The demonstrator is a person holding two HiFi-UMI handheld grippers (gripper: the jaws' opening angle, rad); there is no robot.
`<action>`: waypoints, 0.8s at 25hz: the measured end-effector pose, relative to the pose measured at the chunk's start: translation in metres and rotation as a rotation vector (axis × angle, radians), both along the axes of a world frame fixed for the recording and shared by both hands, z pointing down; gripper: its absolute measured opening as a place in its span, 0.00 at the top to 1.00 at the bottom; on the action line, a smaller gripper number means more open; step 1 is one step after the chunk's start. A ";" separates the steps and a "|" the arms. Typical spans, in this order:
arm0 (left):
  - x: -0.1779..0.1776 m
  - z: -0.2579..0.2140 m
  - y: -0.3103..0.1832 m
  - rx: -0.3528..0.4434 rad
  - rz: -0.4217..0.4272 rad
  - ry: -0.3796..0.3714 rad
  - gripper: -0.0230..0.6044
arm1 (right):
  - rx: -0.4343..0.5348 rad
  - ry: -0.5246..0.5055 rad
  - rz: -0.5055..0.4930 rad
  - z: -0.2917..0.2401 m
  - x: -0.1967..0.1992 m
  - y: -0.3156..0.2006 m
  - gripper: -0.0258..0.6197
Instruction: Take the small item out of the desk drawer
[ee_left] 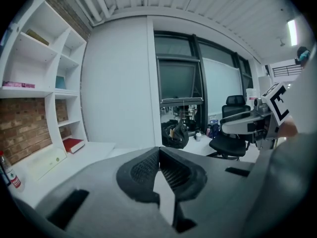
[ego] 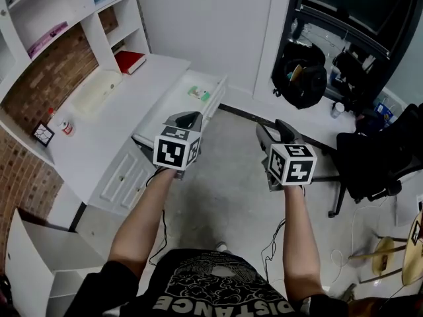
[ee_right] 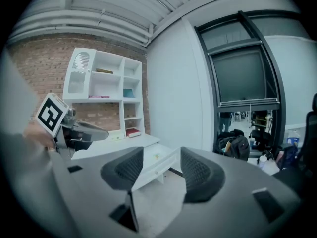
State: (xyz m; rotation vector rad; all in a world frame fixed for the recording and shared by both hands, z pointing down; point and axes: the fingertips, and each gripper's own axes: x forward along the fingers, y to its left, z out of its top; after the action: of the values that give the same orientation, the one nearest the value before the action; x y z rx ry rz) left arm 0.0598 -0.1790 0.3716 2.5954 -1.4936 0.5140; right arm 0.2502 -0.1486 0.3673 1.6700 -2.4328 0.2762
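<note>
Grey plastic right gripper (ee_right: 159, 171) has its jaws apart and empty, aimed at the open white desk drawer (ego: 173, 104). The small green item (ego: 198, 94) lies inside, ahead and to the left. The grey left gripper (ego: 187, 119), jaws together and empty, is nearer I'd say.

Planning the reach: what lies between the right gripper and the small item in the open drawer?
Only bare grey floor, then the drawer front; the head view shows it, as does the view between the right gripper's open jaws.

Red book (ego: 129, 61) at upper left; blk backpack (ego: 303, 78) far side; blk office chair (ego: 380, 157) on right.
</note>
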 end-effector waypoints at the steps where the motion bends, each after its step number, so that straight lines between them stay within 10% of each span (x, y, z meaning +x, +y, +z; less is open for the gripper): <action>1: 0.002 0.002 -0.002 -0.003 -0.008 -0.005 0.95 | -0.001 -0.003 -0.013 0.001 0.002 -0.003 0.58; 20: -0.023 0.005 -0.048 0.000 -0.130 -0.028 0.95 | -0.028 -0.017 -0.179 0.004 -0.020 -0.069 0.36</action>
State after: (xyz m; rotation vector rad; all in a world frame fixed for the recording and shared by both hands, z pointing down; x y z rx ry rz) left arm 0.0372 -0.2270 0.3761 2.4797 -1.6567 0.5380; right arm 0.2299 -0.2176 0.3711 1.4315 -2.5570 0.2981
